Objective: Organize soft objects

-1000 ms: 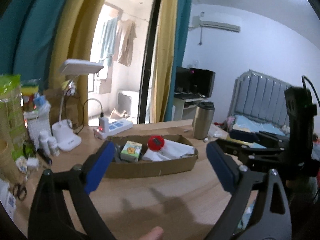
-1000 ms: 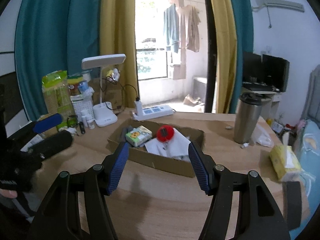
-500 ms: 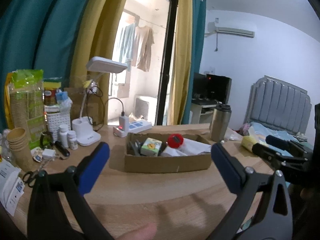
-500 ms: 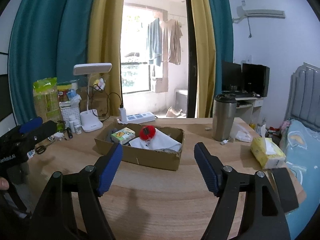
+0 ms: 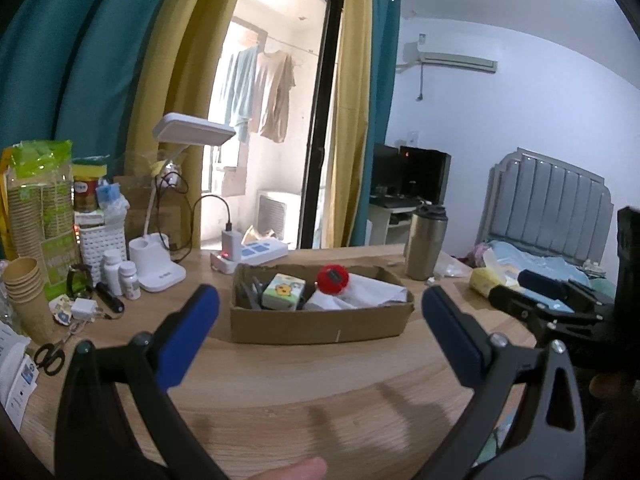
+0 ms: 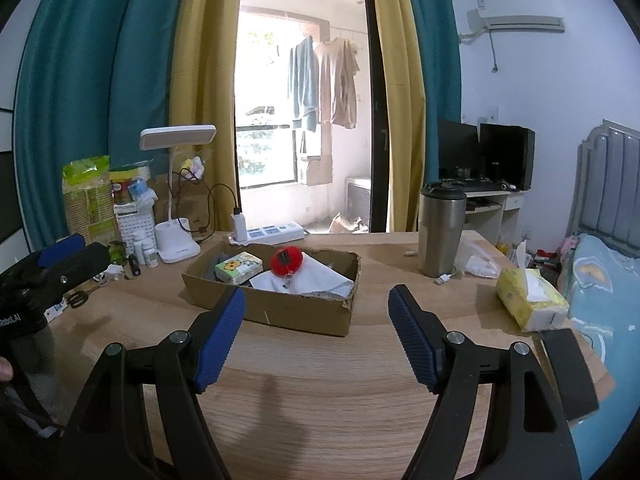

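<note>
A box (image 6: pixel 276 304) sits mid-worktop (image 6: pixel 320 392), holding a tissue pack (image 6: pixel 239 267) at left, a plush ball (image 6: pixel 285 261) beside it and cloth (image 6: pixel 316 280) at right. Behind it lies a power strip (image 6: pixel 272 233); a lamp (image 6: pixel 176 240) stands to its left. A tumbler (image 6: pixel 440 232) and tissue box (image 6: pixel 530 300) stand to its right.

Bare counter (image 6: pixel 320 408) lies open before the cardboard box (image 6: pixel 272 312); steel tumbler (image 6: pixel 440 232) and tissue pack (image 6: pixel 532 300) crowd its right
</note>
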Tool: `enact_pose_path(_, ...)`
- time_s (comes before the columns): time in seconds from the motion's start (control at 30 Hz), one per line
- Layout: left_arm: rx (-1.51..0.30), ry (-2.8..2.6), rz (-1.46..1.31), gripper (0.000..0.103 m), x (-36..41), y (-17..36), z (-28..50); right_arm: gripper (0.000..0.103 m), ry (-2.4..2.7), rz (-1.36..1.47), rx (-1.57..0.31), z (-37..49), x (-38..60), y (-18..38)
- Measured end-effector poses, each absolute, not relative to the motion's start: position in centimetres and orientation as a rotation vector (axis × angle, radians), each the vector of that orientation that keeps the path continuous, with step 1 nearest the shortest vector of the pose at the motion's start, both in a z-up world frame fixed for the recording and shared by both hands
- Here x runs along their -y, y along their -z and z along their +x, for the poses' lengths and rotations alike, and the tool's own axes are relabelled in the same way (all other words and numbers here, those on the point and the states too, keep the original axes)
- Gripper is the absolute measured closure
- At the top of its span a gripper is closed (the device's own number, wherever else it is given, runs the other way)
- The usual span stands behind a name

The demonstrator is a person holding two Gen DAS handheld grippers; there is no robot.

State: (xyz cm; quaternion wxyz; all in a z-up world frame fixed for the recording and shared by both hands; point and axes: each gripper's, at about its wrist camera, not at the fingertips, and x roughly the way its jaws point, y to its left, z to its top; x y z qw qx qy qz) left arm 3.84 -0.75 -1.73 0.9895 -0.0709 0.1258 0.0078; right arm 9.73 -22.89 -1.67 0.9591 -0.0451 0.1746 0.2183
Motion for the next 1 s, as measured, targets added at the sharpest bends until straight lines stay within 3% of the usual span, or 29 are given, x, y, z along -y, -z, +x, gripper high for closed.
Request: enact_pose_path(1.0, -0.251, 0.004, -0.163, 0.001, 0.62, 1.39, 3.63, 0.026, -0.456, -0.094, -0.349, 9.46, 22.76, 1.28)
